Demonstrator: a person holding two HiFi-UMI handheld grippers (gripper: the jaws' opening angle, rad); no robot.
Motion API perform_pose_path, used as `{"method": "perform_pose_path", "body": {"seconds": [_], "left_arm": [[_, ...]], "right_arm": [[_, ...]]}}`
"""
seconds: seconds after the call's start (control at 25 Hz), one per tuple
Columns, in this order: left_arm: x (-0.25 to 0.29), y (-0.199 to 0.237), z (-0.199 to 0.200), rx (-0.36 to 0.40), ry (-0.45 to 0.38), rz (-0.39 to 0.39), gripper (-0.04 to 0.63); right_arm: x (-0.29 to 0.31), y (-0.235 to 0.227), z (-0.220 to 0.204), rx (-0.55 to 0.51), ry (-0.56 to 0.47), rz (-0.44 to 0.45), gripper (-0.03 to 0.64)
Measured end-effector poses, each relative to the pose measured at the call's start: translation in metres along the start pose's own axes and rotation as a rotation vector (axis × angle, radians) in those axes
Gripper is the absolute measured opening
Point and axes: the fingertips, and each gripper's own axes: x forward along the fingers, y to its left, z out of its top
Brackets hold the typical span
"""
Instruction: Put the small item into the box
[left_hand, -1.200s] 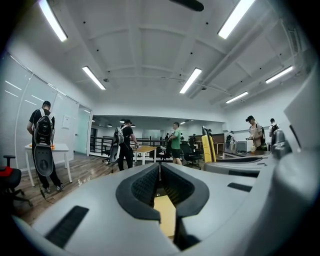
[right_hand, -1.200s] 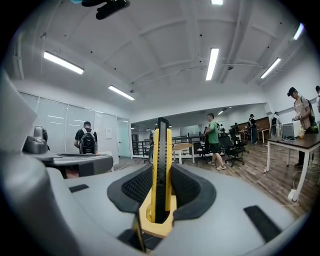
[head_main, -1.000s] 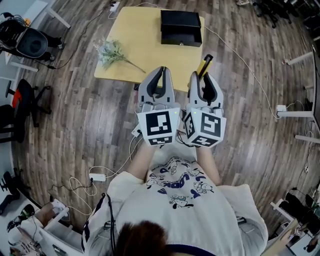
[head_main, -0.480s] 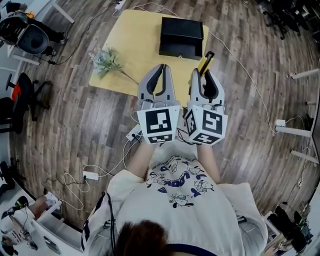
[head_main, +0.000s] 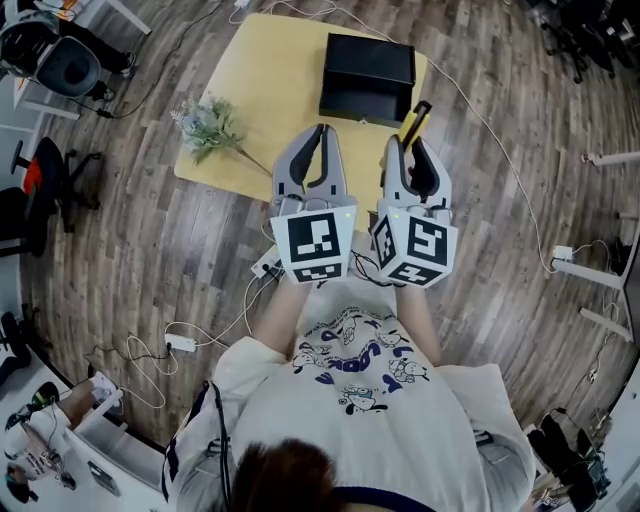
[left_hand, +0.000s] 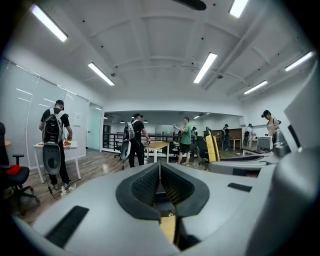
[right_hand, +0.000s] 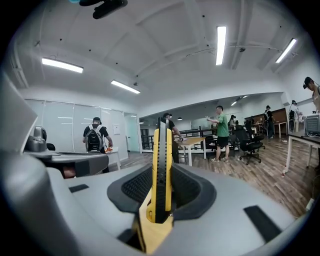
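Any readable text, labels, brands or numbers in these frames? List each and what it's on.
No text here can be read.
Shirt print: blue lettering among cartoon figures, upside down in the head view, too blurred to read.
Marker cubes: black-and-white square patterns only, no letters or digits.
Yellow utility knife: no print visible.
Lid of the black box: no label visible.

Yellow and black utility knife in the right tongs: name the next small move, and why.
Probably carry the yellow and black utility knife forward and slightly left, over the black rectangular box. The right tongs clamp it, but in the head view its tip shows beside the box's near right corner on the yellow table, not above the box.
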Motion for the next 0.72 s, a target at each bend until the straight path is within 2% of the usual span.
{"method": "perform_pose_path", "body": {"seconds": [0.4,0.72], "left_arm": [[0.063,0.015,-0.009,-0.003,0.044,-0.032,0.021],[0.107,0.033,-0.026,-0.012,0.111,-0.056,0.021]], "right_arm": [[0.064,-0.013,-0.010,-0.006,0.051,-0.022,0.130],[0.112,-0.022,-0.023,-0.021,0.113,-0.037,0.130]]}}
